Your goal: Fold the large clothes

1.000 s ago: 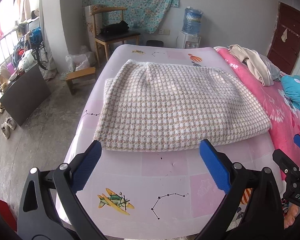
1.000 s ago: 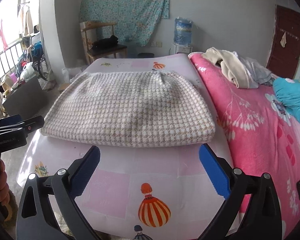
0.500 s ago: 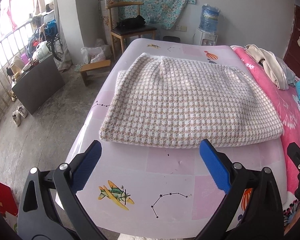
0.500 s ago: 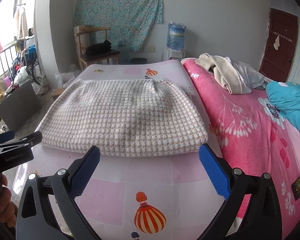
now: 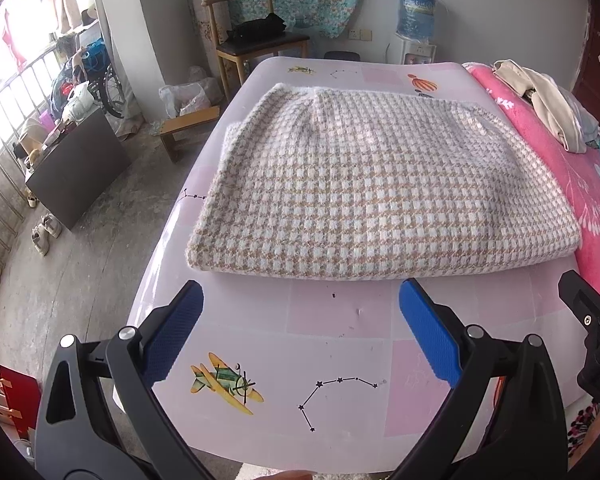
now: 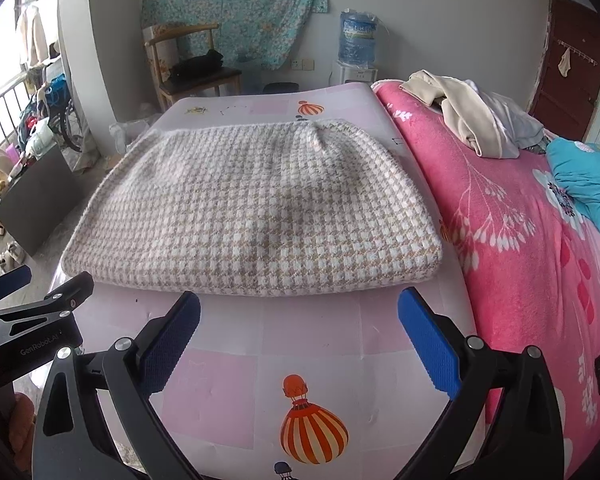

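Note:
A beige and white houndstooth knit garment (image 5: 380, 188) lies folded flat on a pale pink printed mat (image 5: 340, 360); it also shows in the right wrist view (image 6: 256, 212). My left gripper (image 5: 300, 328) is open and empty, held over the mat just short of the garment's near edge. My right gripper (image 6: 300, 332) is open and empty, also just short of the near edge, toward the garment's right side. The left gripper's body (image 6: 24, 328) shows at the right wrist view's left edge.
A pink floral blanket (image 6: 520, 240) covers the bed to the right, with a heap of cream and grey clothes (image 6: 472, 120) and a teal cloth (image 6: 588, 184). A wooden chair (image 5: 256, 44), a water dispenser (image 5: 416, 20), a low stool (image 5: 188, 128) and a dark board (image 5: 76, 168) stand around on the floor.
Both grippers have pulled back and risen a little from the folded garment, so more of the room shows. The garment has not moved. Both stay open.

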